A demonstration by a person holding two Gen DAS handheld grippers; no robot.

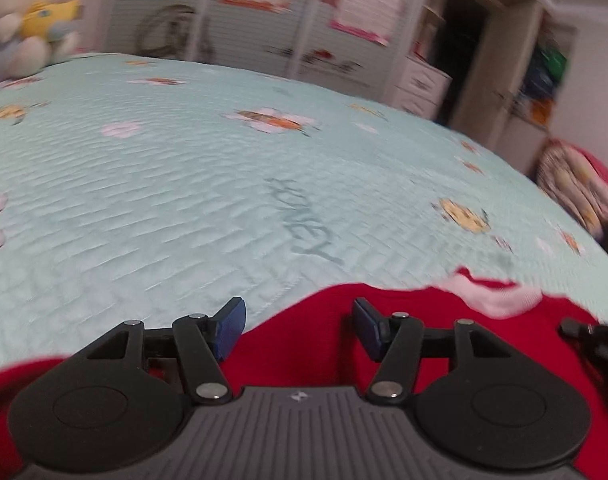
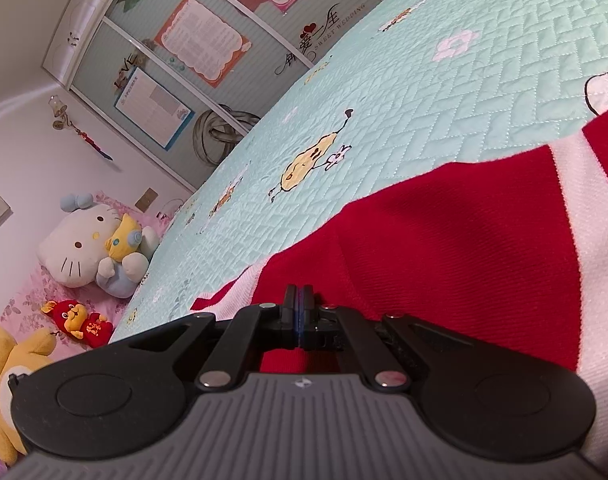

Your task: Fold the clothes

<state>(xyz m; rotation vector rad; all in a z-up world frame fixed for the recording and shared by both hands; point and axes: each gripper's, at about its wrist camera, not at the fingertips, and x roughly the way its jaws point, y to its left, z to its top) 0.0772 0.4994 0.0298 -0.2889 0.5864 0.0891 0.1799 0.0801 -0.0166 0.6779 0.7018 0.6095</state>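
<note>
**Two hand-held grippers over a red garment on a quilted bed**

A red knitted garment with white bands lies along the lower and right parts of both views, spread on a pale mint quilted bedspread printed with flowers and cartoon bees. In the right wrist view, the black two-finger right gripper sits low in the centre, its blue pads pressed together; red cloth rises around them, so it probably pinches a fold, though the pinch itself is hidden. In the left wrist view, which is blurred, the black left gripper has its fingers spread apart above the red cloth, holding nothing.

Risks, as a judgement: with only one side gripped, the soft knit could sag or twist and crease unevenly. A thin pinch may slip out of the pads. The cloth could also drag on the stitched, ridged quilt and bunch.

The garment is a fine ribbed weave, limp and matte. A white plush cat toy sits at the left of the right wrist view.
</note>
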